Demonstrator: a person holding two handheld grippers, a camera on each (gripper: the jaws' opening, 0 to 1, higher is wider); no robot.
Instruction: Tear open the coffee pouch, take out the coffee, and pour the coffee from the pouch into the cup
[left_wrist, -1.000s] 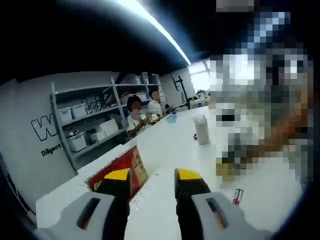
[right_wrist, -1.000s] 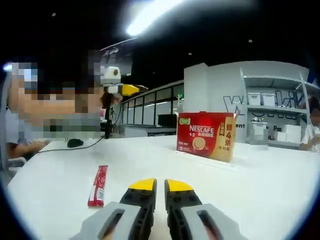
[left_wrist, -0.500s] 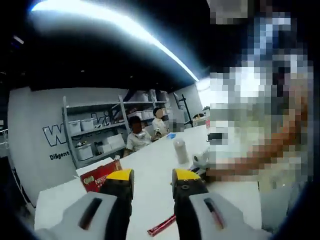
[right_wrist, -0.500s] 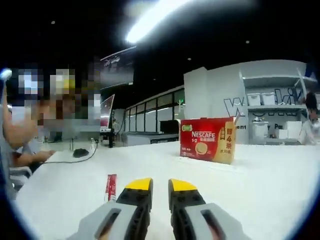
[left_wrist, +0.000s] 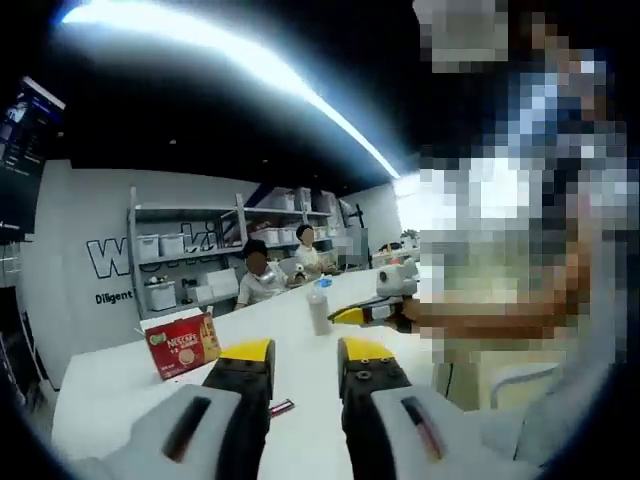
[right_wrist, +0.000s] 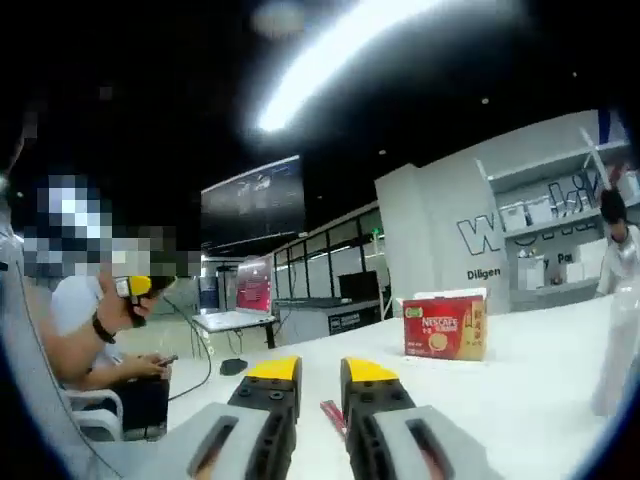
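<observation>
Red coffee stick pouch (right_wrist: 331, 415) lies flat on the white table (right_wrist: 520, 370), between the jaw tips; red Nescafe carton (right_wrist: 445, 327) stands well behind it.

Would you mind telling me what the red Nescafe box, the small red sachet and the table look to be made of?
The Nescafe box looks like printed cardboard: flat panels, crisp edges, slightly glossy print. The red sachet is probably thin plastic or foil laminate, judging by its flat, narrow shape, though it is too small to be sure. The table appears to be smooth white laminate with a soft sheen.
</observation>
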